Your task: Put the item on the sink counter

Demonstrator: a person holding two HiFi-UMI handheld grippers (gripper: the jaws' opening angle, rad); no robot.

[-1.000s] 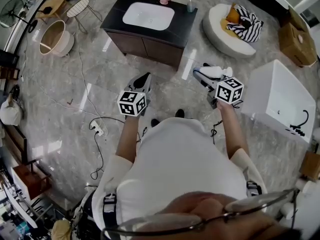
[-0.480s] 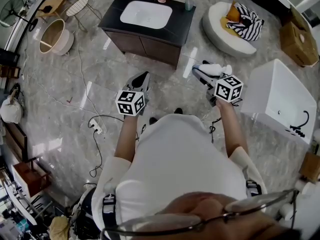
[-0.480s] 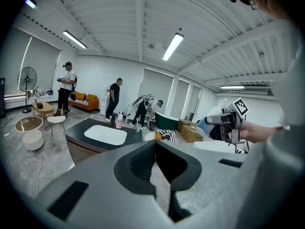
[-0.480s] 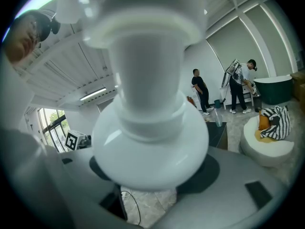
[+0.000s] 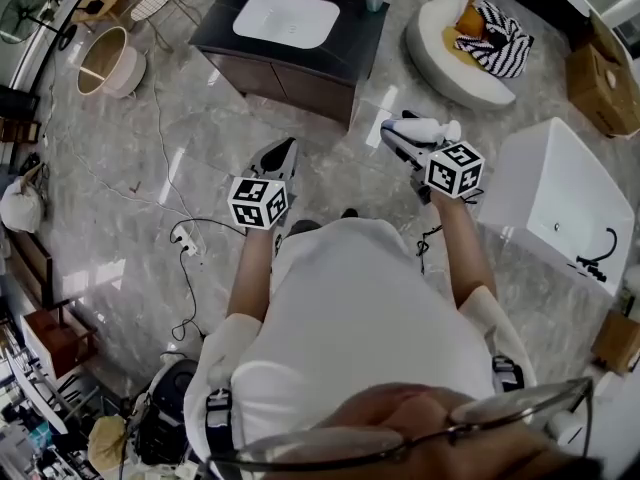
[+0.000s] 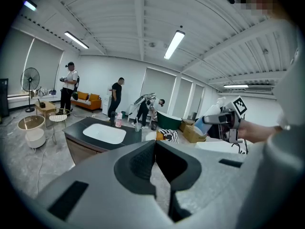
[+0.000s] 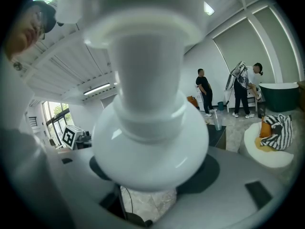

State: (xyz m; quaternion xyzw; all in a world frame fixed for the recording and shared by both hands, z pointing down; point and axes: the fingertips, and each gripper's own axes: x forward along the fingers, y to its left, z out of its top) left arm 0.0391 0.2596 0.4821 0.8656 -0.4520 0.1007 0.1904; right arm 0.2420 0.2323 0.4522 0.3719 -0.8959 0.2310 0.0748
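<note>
White bottle is clamped in the fingers of the right gripper. Its long axis seems to lie across them, cap end out to the right. The black sink table stands ahead and to the left, well apart across the floor, its front right corner nearest. The left gripper has its fingers together on nothing. No label or writing on the bottle can be read.

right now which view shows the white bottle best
Head view: the whole bottle shows, lying sideways in the right gripper. Right gripper view is too close, only neck and shoulder; left gripper view shows it small.
</note>
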